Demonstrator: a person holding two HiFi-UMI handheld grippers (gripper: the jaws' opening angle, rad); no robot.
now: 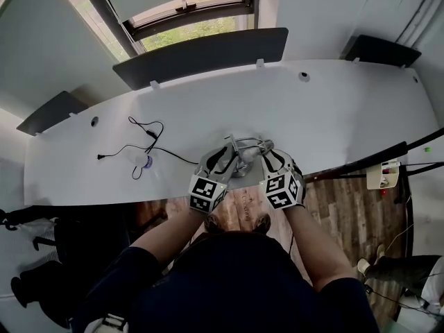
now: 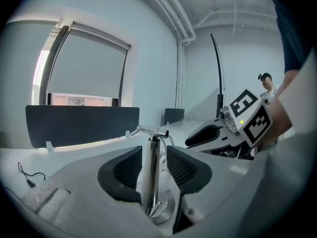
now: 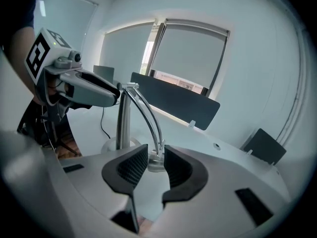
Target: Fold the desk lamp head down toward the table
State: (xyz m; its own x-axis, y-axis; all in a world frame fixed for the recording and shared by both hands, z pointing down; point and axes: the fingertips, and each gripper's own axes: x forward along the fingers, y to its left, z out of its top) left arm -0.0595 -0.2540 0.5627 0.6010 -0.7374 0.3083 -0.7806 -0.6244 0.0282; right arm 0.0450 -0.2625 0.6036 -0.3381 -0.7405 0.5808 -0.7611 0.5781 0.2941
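Observation:
The chrome desk lamp (image 1: 244, 157) stands at the near edge of the white table (image 1: 319, 109). Its upright post (image 2: 150, 175) runs between the jaws of my left gripper (image 2: 153, 153), with a gap showing on the right side; this gripper is open. From the post's top (image 3: 124, 86), the thin curved arm (image 3: 148, 118) arcs down to the small lamp head (image 3: 155, 161), which sits low by the tabletop. My right gripper (image 3: 155, 152) is open, its pads on either side of that head and close to it. In the head view my left gripper (image 1: 225, 156) and right gripper (image 1: 267, 156) flank the lamp.
A black cable (image 1: 149, 139) with a small plug lies on the table to the left of the lamp. Dark divider panels (image 1: 201, 54) stand along the far edge. A power strip (image 1: 385, 174) hangs off the right side, above the wooden floor (image 1: 347, 207).

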